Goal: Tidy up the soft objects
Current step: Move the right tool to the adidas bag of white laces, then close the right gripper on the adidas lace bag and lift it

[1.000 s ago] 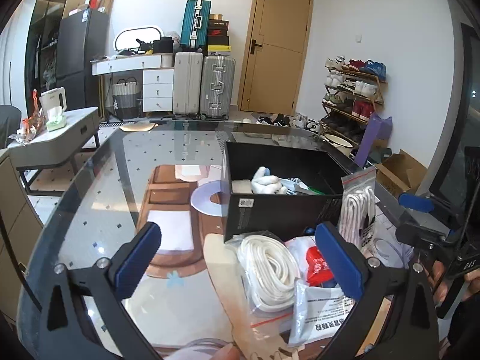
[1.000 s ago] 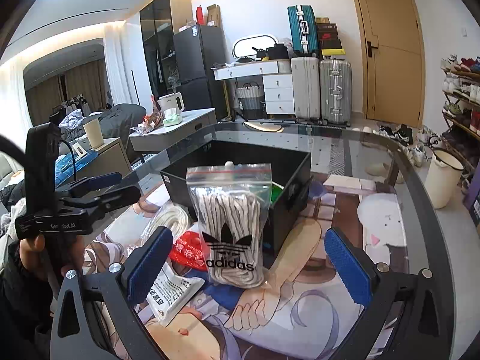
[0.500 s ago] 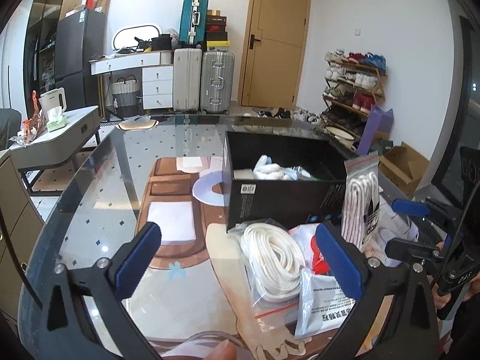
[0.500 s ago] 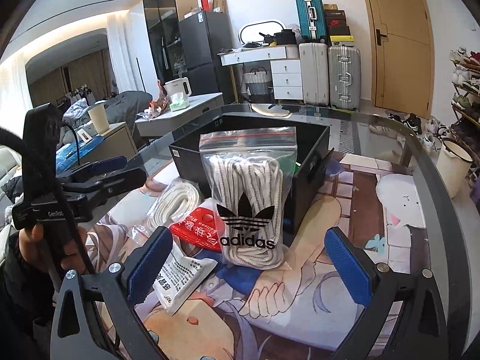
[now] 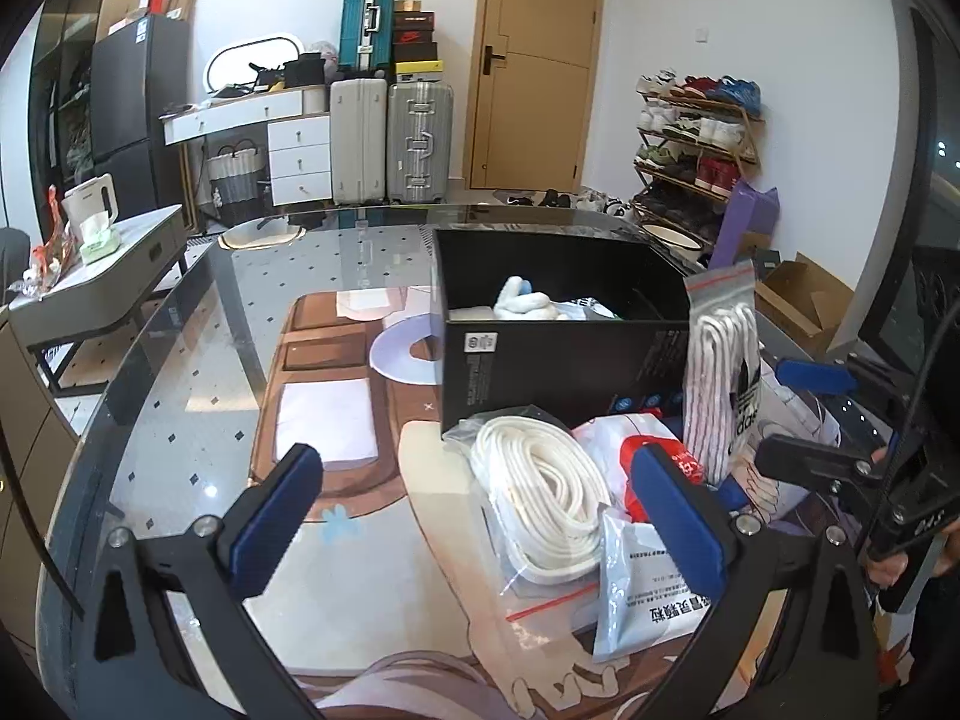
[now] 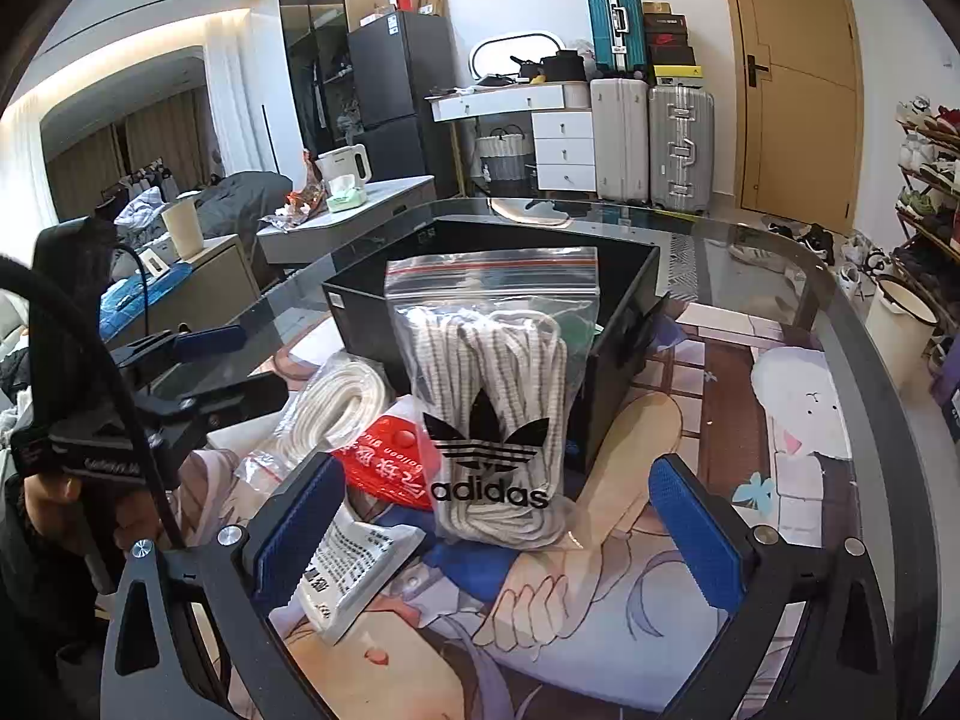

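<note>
On the counter [image 5: 198, 360] we count:
- one black box [image 5: 561, 354]
- two zip bags of cord: one of striped laces [image 6: 489, 402], one of white rope [image 5: 543, 498]
- one red packet [image 6: 390, 462]
- one white printed pouch [image 6: 345, 570]

Inside the box we see one white soft item [image 5: 522, 305]. We count two grippers, left [image 5: 474, 510] and right [image 6: 498, 534].
</note>
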Action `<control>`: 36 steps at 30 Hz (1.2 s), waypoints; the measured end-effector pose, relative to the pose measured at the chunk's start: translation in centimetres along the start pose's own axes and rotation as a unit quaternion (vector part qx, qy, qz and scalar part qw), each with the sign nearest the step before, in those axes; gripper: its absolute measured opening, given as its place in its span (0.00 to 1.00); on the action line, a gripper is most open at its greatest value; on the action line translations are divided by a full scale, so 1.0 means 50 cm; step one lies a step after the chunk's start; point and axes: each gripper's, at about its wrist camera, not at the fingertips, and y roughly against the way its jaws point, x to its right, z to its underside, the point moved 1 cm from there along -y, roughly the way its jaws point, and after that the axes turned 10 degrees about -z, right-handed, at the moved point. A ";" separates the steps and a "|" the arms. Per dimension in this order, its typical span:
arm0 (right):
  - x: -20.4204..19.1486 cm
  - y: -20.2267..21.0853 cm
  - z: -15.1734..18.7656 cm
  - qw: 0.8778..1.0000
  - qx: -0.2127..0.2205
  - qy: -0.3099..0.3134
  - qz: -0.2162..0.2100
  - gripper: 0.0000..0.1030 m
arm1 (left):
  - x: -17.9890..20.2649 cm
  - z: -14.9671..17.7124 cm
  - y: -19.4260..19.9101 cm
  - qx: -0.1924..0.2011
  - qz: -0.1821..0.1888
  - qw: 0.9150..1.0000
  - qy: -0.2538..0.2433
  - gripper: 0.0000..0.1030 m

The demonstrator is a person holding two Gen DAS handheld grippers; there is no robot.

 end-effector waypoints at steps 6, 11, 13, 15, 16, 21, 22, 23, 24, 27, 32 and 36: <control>0.009 -0.014 -0.007 1.000 -0.010 -0.011 -0.002 1.00 | 0.009 0.003 0.001 -0.002 0.007 1.000 -0.011 1.00; 0.021 -0.022 -0.016 1.000 -0.010 -0.022 0.002 1.00 | 0.010 0.003 0.001 -0.005 0.014 1.000 -0.013 1.00; 0.024 -0.028 -0.019 1.000 -0.010 -0.024 0.005 0.99 | 0.008 0.003 0.000 -0.006 0.015 1.000 -0.011 1.00; 0.027 -0.036 -0.022 1.000 -0.015 -0.026 0.001 0.99 | 0.006 0.003 -0.001 -0.006 0.016 1.000 -0.007 1.00; 0.027 -0.040 -0.023 0.999 -0.018 -0.027 0.000 0.99 | 0.005 0.004 -0.001 -0.006 0.016 1.000 -0.005 1.00; 0.024 -0.046 -0.027 1.000 -0.017 -0.024 0.000 0.99 | -0.001 0.005 -0.003 -0.010 0.016 1.000 0.002 1.00; 0.021 -0.046 -0.025 1.000 -0.017 -0.023 0.000 0.99 | -0.001 0.006 -0.003 -0.010 0.016 1.000 0.002 1.00; 0.020 -0.047 -0.024 1.000 -0.018 -0.022 0.000 0.98 | -0.002 0.006 -0.003 -0.011 0.015 1.000 0.003 1.00; 0.019 -0.050 -0.025 1.000 -0.019 -0.022 0.002 0.98 | -0.003 0.005 -0.003 -0.011 0.015 1.000 0.004 1.00; 0.015 -0.056 -0.024 1.000 -0.023 -0.020 0.004 0.93 | -0.006 0.004 -0.007 -0.014 0.013 1.000 0.007 1.00; 0.013 -0.067 -0.028 0.999 -0.031 -0.021 0.009 0.78 | -0.009 0.006 -0.010 -0.016 0.013 1.000 0.012 1.00; 0.013 -0.069 -0.030 0.999 -0.031 -0.021 0.011 0.75 | -0.010 0.006 -0.010 -0.016 0.013 1.000 0.011 1.00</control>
